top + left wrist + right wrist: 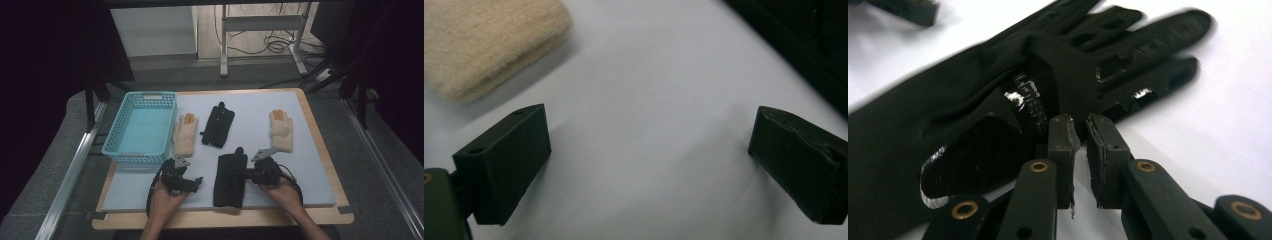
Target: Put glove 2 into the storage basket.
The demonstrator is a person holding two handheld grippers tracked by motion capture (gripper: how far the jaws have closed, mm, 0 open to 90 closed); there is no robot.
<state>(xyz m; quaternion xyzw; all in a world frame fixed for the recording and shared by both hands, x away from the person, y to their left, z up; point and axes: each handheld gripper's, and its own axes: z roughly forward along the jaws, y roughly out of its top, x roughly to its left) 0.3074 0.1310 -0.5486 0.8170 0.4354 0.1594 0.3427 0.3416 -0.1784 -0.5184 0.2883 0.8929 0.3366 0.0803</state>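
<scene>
Right claw (1078,131) nearly closed at near black glove's (998,115) edge, grip unclear, left claw (649,165) open, no legible writing

Seen from above: a bench (320,200) with a pale grey mat. At the far left, a light blue basket (141,127). Just right of the basket, a cream glove (184,134); near mid-mat, a black glove (218,125); far right, a second cream glove (281,130). Toward the near edge, a second black glove (230,178) lying flat, fingers pointing away. Left gripper (192,184) low over bare mat, just left of that glove. Right gripper (247,175) at the glove's right edge, touching the fabric, fingers nearly together.
</scene>
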